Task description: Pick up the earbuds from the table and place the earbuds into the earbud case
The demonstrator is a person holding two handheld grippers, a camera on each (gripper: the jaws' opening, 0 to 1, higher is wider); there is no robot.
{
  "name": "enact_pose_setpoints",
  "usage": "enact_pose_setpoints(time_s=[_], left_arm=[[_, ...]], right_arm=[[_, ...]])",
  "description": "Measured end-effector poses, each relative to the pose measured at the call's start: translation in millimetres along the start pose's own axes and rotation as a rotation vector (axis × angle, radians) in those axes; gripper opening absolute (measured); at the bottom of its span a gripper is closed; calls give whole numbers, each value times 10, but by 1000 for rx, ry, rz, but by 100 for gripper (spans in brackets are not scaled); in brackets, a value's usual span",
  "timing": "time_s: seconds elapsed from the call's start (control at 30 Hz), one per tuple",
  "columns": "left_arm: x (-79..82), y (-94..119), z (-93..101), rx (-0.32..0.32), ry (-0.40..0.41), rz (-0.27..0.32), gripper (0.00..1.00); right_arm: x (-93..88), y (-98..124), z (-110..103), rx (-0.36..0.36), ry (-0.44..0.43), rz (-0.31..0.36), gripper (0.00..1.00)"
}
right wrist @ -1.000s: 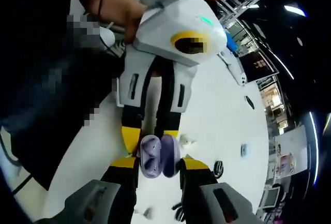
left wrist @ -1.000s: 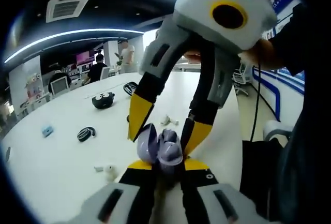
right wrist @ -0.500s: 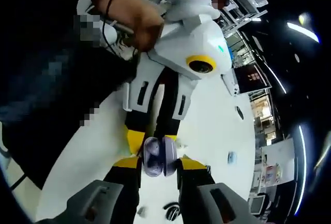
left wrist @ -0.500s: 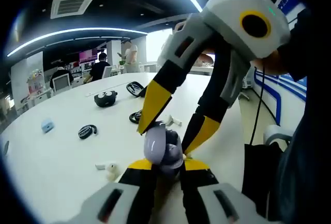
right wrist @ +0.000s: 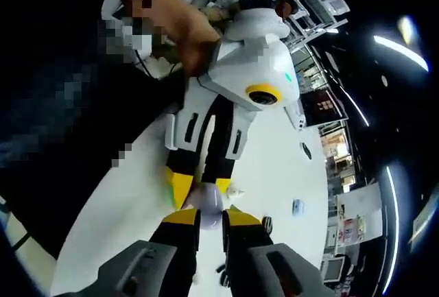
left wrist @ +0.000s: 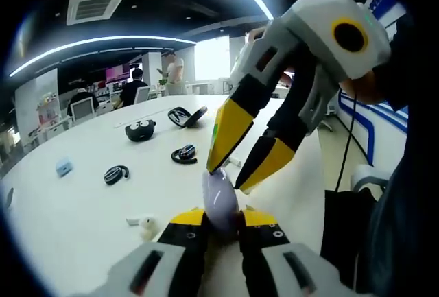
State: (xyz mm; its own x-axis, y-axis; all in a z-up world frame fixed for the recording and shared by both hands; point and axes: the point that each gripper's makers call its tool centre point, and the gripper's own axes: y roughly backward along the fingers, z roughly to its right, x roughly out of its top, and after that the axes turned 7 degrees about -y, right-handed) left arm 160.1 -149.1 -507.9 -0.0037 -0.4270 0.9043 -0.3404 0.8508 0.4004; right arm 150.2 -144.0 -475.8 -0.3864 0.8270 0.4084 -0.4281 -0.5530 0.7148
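White office table (left wrist: 82,201) behind; lilac earbud case (left wrist: 219,201) lifted clear and clamped in left gripper (left wrist: 221,216) for steadiness, right gripper (left wrist: 236,179) spread above its top, loose earbud (left wrist: 143,225) on table.

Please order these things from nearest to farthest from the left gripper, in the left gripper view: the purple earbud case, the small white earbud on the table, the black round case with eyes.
1. The purple earbud case, held between the jaws of the left gripper.
2. The small white earbud, on the table to the left, close by.
3. The black round case with eyes, far up the table on the left.
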Motion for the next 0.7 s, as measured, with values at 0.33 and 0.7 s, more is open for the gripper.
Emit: enact_pose_setpoints(time_s=[0.33, 0.7], left_arm=[[6, -6, 23, -1, -28, -10, 19], [13, -15, 38, -29, -49, -14, 19]], right_arm=[[-69, 28, -6, 14, -246, 94, 14], [-46, -42, -6, 150, -550, 302, 18]])
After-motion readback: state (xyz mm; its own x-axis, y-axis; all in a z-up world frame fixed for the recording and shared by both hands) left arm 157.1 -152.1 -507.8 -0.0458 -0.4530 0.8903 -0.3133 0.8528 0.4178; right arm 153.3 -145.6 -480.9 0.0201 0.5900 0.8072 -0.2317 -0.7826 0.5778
